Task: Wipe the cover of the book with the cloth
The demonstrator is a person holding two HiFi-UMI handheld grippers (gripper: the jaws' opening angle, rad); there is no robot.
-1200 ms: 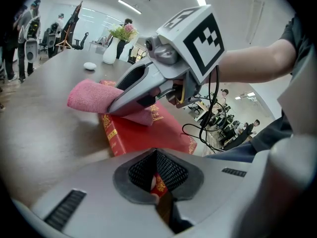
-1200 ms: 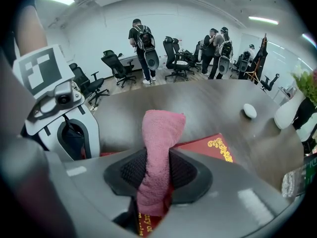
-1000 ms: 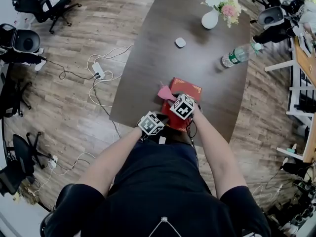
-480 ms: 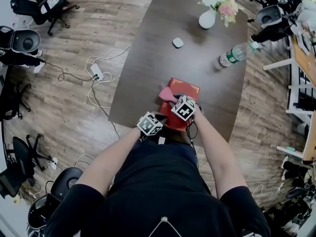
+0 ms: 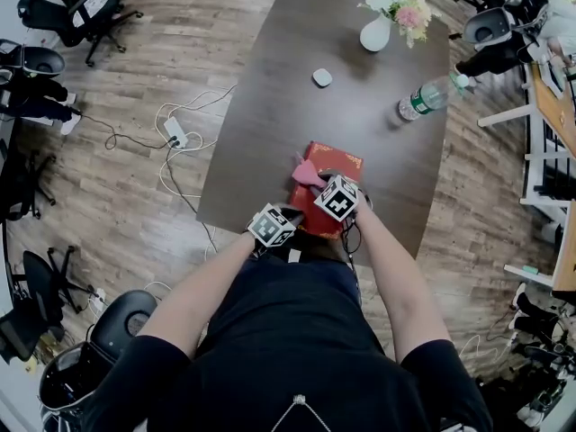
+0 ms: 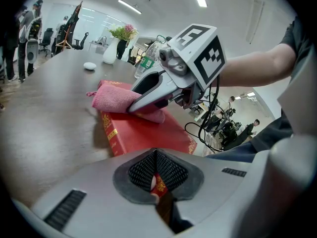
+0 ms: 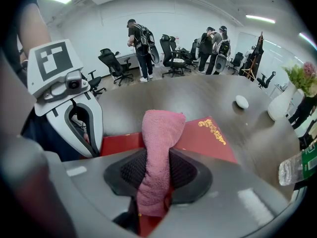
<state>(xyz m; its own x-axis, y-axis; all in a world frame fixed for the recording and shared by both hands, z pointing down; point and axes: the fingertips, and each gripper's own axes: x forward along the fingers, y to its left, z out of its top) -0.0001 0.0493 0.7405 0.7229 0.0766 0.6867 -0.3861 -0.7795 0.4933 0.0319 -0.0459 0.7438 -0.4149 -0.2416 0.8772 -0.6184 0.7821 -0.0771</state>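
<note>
A red book [image 5: 335, 163] with gold print lies at the near edge of the dark table [image 5: 297, 124]. My left gripper [image 6: 156, 182] is shut on the book's near corner [image 6: 157, 185]. My right gripper [image 7: 153, 182] is shut on a pink cloth [image 7: 159, 143], which rests on the red cover [image 7: 205, 138]. In the left gripper view the cloth [image 6: 116, 99] lies on the book [image 6: 143, 133] under the right gripper's jaws. From the head view the cloth [image 5: 304, 171] sits at the book's left edge, with the right gripper [image 5: 317, 184] over the cover.
A white vase of flowers [image 5: 378, 31], a small white object [image 5: 321, 77] and a plastic bottle [image 5: 423, 99] stand farther back on the table. Cables [image 5: 175, 133] and office chairs [image 5: 76, 7] are on the wooden floor at left. People stand in the background [image 7: 141, 38].
The right gripper with the cloth has shifted slightly toward me and to the right over the cover. The left gripper keeps its hold at the near edge.
</note>
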